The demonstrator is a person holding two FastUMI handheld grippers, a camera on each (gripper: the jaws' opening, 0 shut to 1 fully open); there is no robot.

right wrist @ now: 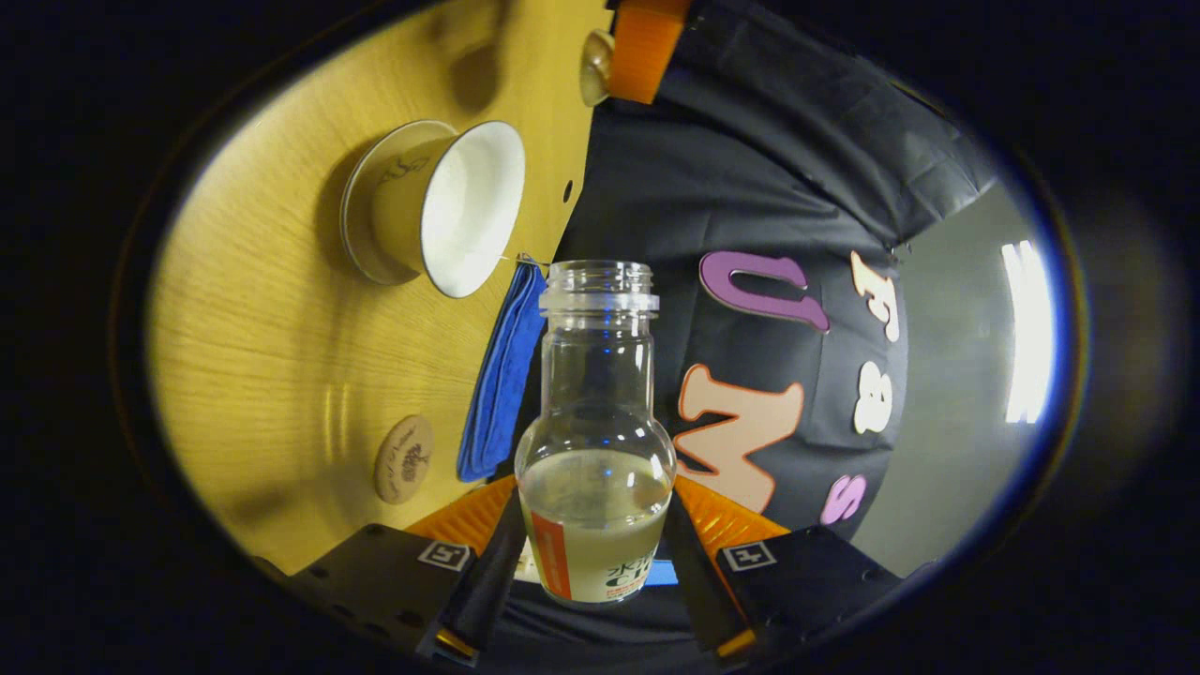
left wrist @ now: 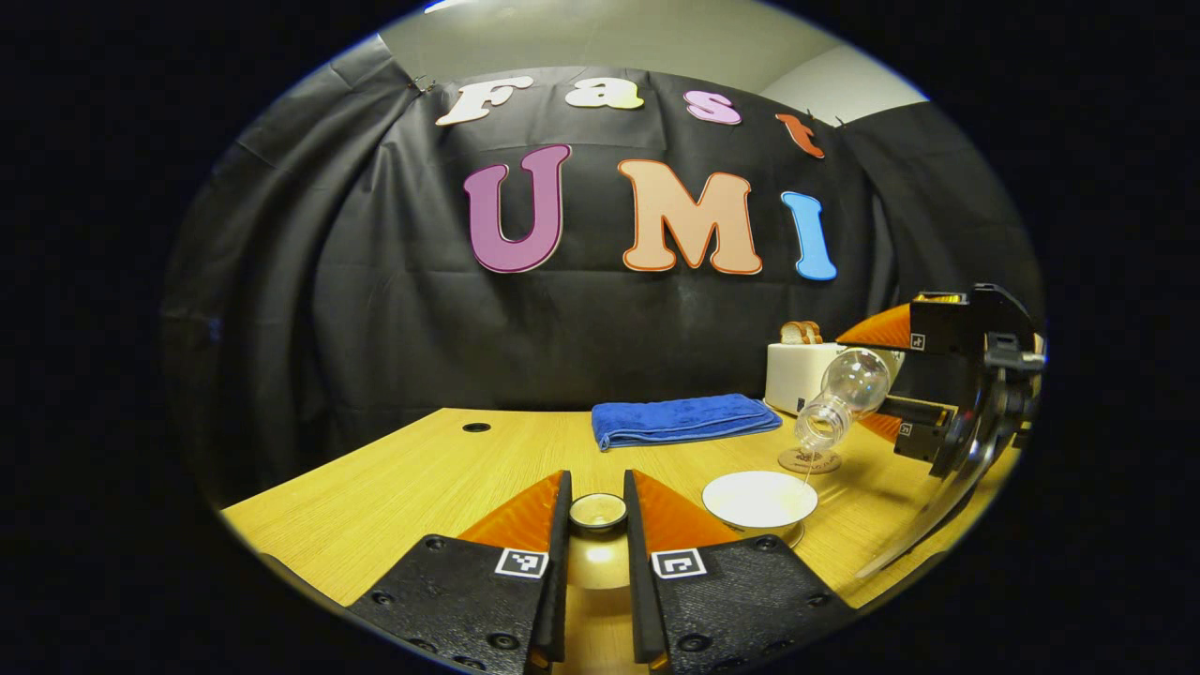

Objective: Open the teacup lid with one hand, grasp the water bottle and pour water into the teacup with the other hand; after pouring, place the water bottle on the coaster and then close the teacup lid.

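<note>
My left gripper (left wrist: pixel 598 487) is shut on the knob of the teacup lid (left wrist: pixel 598 512), held up off the table. To its right the teacup (left wrist: pixel 759 499) stands uncovered with a white inside. Above and right of the cup, my right gripper (left wrist: pixel 928 412) tips the clear water bottle (left wrist: pixel 839 398) mouth down, and a thin stream falls from it into the cup. In the right gripper view the right gripper (right wrist: pixel 592 506) is shut on the capless bottle (right wrist: pixel 595 450), part full. The teacup (right wrist: pixel 441 211) stands on its saucer, and the round coaster (right wrist: pixel 405 459) lies bare.
A folded blue towel (left wrist: pixel 684 419) lies behind the cup. The coaster (left wrist: pixel 809 459) sits under the tilted bottle. A white toaster (left wrist: pixel 802 370) holding bread stands at the back right. A small hole (left wrist: pixel 476 427) marks the wooden table (left wrist: pixel 403 487) at the left.
</note>
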